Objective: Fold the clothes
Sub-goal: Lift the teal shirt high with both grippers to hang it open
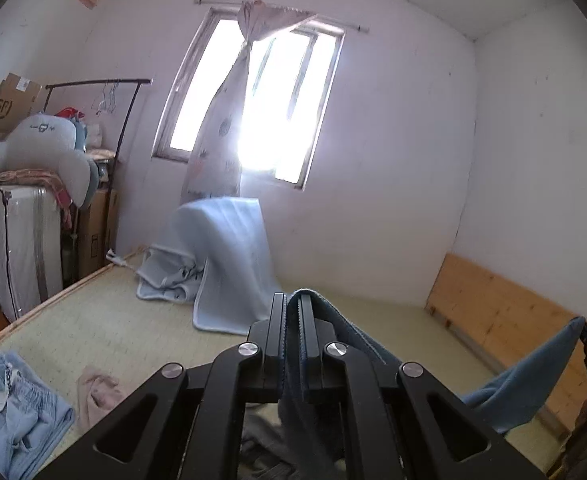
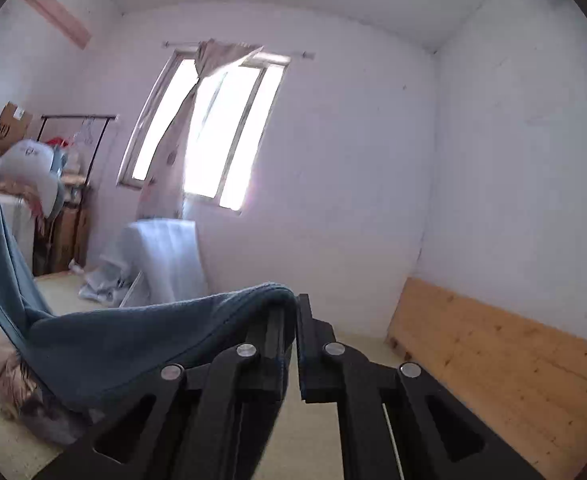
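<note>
You have the blue garment [image 1: 505, 396] strung between both tools: your left gripper [image 1: 292, 300] is clamped on one edge, your right gripper [image 2: 296, 300] on the other, so neither is nearer. Its long axis sags from the left gripper toward four o'clock, held above the mat [image 1: 105, 320]. Counted: one garment held, two grippers, one light-blue pair [image 1: 13, 404] at eight o'clock.
</note>
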